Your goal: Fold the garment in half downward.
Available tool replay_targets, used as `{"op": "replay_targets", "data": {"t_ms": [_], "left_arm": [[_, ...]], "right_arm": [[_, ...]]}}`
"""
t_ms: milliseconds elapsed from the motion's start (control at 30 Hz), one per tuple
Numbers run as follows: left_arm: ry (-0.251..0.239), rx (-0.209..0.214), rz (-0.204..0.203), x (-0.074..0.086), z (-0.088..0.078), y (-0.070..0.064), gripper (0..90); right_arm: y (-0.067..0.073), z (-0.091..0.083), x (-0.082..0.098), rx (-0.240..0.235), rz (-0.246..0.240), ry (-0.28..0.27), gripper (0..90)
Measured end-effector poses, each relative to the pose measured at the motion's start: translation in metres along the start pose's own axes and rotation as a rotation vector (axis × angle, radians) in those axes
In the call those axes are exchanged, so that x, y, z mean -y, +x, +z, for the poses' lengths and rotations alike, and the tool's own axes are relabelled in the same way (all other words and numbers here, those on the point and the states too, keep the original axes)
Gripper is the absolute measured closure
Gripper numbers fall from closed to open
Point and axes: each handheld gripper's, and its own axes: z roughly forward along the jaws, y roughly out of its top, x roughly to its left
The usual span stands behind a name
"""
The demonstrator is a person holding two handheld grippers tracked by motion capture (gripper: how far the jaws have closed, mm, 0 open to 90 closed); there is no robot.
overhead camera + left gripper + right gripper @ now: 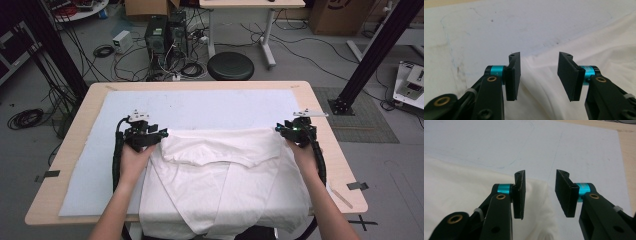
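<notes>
Legibly, no brand or writing can be read on the white garment (pixel 225 175), which lies folded on the pale mat (pixel 200 107) of the wooden table (pixel 320 115), its near edge hanging over the person's side. Left gripper (pixel 150 135) sits at the fold's left corner and right gripper (pixel 292 131) at its right corner, forearms reaching forward from the near edge. Both sets of jaws stand apart over the cloth, gripping nothing.

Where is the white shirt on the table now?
In the high view, the white shirt lies on the near half of the pale mat, its near edge hanging over the table edge, between the left gripper and the right gripper.
</notes>
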Motion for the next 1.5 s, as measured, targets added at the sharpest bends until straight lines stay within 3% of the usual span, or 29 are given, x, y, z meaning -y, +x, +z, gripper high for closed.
{"op": "replay_targets", "data": {"t_ms": [67, 133, 233, 300, 367, 467, 533, 633, 700, 833, 1000, 1233, 1367, 1433, 1500], "left_arm": [[0.016, 0.019, -0.025, 0.011, -0.006, -0.007, 53.1], [0.029, 0.056, -0.067, 0.024, -0.009, -0.012, 53.3], [0.061, 0.127, -0.167, 0.042, -0.009, -0.015, 53.4], [0.068, 0.134, -0.185, 0.047, -0.008, -0.015, 53.4], [0.091, 0.119, -0.206, 0.056, -0.004, -0.017, 54.0], [0.093, 0.122, -0.198, 0.056, -0.006, -0.019, 58.5], [0.102, 0.129, -0.186, 0.055, -0.005, -0.021, 62.3], [0.111, 0.119, -0.16, 0.056, -0.003, -0.025, 73.8], [0.108, 0.117, -0.143, 0.055, -0.002, -0.026, 80.8], [0.097, 0.131, -0.124, 0.053, -0.005, -0.027, 83.0], [0.038, 0.248, -0.158, 0.042, -0.031, -0.022, 83.2], [0.041, 0.359, -0.192, 0.05, -0.057, -0.02, 83.1], [0.085, 0.354, -0.179, 0.065, -0.064, -0.024, 83.0], [0.101, 0.324, -0.162, 0.072, -0.064, -0.027, 82.1], [0.094, 0.279, -0.17, 0.077, -0.062, -0.026, 69.3]], "right_arm": [[0.003, -0.019, 0.01, -0.026, 0.037, -0.014, 57.9], [0.005, -0.025, 0.015, -0.036, 0.045, -0.013, 57.8], [0.013, -0.042, 0.036, -0.072, 0.081, -0.006, 61.1], [0.013, -0.042, 0.036, -0.072, 0.081, -0.006, 61.1], [0.017, -0.041, 0.051, -0.08, 0.095, 0.024, 61.5], [0.019, -0.036, 0.058, -0.101, 0.119, 0.049, 62.1], [0.022, -0.033, 0.059, -0.124, 0.123, 0.061, 68.6], [0.029, -0.03, 0.059, -0.142, 0.064, 0.079, 86.7], [0.033, -0.029, 0.058, -0.144, 0.034, 0.09, 89.2], [0.035, -0.032, 0.057, -0.147, 0.023, 0.082, 89.6], [0.028, -0.056, 0.054, -0.185, 0.038, 0.053, 89.7], [0.028, -0.084, 0.063, -0.238, 0.046, 0.038, 89.6], [0.034, -0.095, 0.077, -0.252, 0.028, 0.054, 89.5], [0.037, -0.095, 0.084, -0.241, 0.01, 0.068, 88.0], [0.037, -0.094, 0.09, -0.203, -0.003, 0.065, 75.8]]}}
